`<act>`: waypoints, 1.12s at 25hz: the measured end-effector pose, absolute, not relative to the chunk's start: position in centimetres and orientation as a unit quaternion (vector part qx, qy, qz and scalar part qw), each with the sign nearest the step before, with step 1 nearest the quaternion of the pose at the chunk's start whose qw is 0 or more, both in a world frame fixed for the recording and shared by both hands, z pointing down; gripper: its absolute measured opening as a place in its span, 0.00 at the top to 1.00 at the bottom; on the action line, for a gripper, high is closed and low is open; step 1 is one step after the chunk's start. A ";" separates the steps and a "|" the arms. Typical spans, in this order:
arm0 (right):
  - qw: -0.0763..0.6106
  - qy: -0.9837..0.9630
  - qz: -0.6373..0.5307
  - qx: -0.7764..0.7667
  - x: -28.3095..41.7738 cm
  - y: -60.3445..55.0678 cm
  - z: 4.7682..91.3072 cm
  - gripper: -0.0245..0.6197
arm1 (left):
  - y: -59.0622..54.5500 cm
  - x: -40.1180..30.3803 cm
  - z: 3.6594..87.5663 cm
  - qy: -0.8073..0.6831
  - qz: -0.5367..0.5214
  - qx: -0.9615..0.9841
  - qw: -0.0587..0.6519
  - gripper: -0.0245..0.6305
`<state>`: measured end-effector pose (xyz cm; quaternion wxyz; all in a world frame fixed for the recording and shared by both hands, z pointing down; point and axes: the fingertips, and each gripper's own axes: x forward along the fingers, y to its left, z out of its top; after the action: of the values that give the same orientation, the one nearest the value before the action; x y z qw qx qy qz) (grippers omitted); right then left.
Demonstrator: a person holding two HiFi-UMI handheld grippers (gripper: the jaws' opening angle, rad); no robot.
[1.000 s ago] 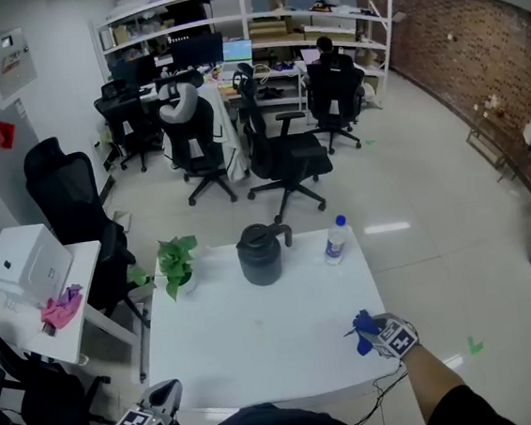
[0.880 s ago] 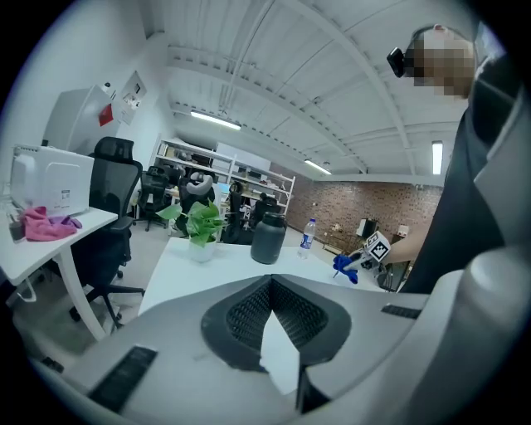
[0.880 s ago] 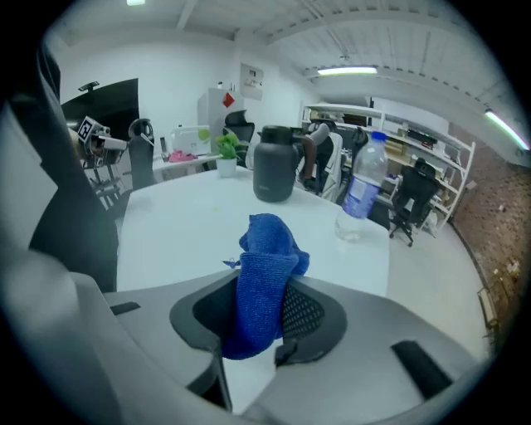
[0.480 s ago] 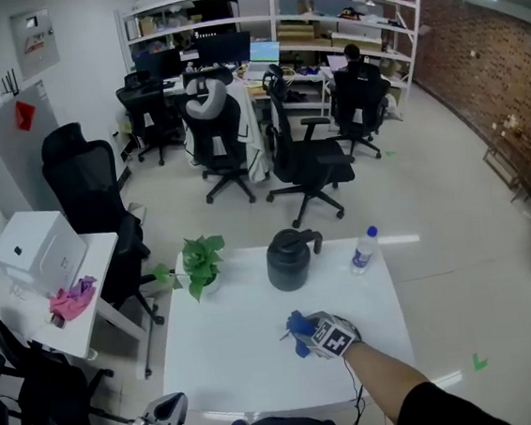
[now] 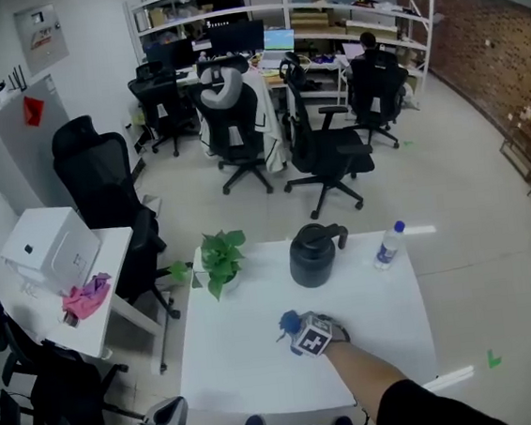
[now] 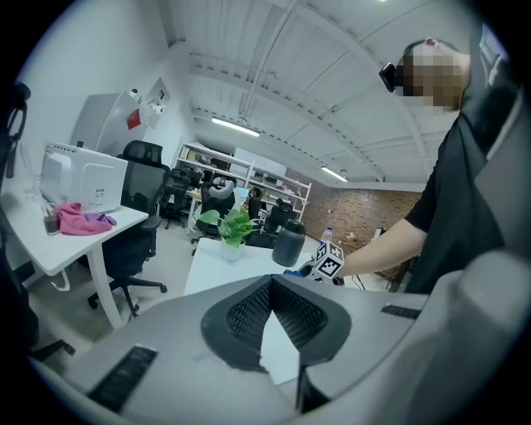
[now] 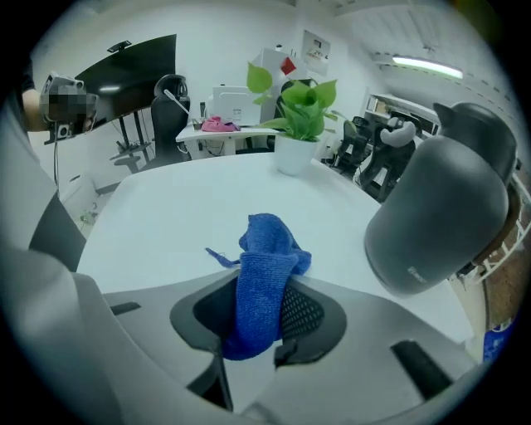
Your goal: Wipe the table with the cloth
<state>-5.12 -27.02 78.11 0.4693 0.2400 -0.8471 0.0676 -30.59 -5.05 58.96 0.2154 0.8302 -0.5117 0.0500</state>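
A blue cloth [image 5: 288, 323] is pinched in my right gripper [image 5: 296, 327], which rests low on the white table [image 5: 254, 368] near its middle. In the right gripper view the cloth [image 7: 267, 249] bunches up between the pads and spills forward onto the table [image 7: 174, 216]. My right gripper [image 7: 264, 282] is shut on it. My left gripper [image 5: 169, 410] hangs off the table's near left corner, below its edge. In the left gripper view its fingertips [image 6: 271, 280] meet with nothing between them.
A black jug [image 5: 313, 255] stands at the table's far middle, close ahead of the cloth on the right. A potted plant [image 5: 219, 259] is at the far left corner, a water bottle [image 5: 388, 245] at the far right. A side table with a white box [image 5: 48, 249] stands left.
My right gripper has swept the cloth leftward across the table, from near the right edge to the middle. The left gripper has stayed by the near left corner.
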 end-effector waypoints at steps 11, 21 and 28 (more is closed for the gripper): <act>0.507 -0.825 0.064 0.242 -3.0 -26.5 78.9 0.77 | -5.7 -30.0 58.5 -0.508 0.045 0.835 0.208 0.97; 0.523 -0.793 0.100 0.295 6.9 -26.1 79.1 0.77 | -5.8 -28.8 58.5 -0.501 0.039 0.839 0.210 0.97; 0.481 -0.810 0.110 0.316 6.1 -27.0 77.1 0.77 | -6.1 -28.2 58.2 -0.495 0.033 0.842 0.211 0.97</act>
<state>6.14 -26.98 77.08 0.4814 0.3163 -0.8100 0.1099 -28.24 -6.09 58.16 0.2107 0.8423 -0.4950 0.0332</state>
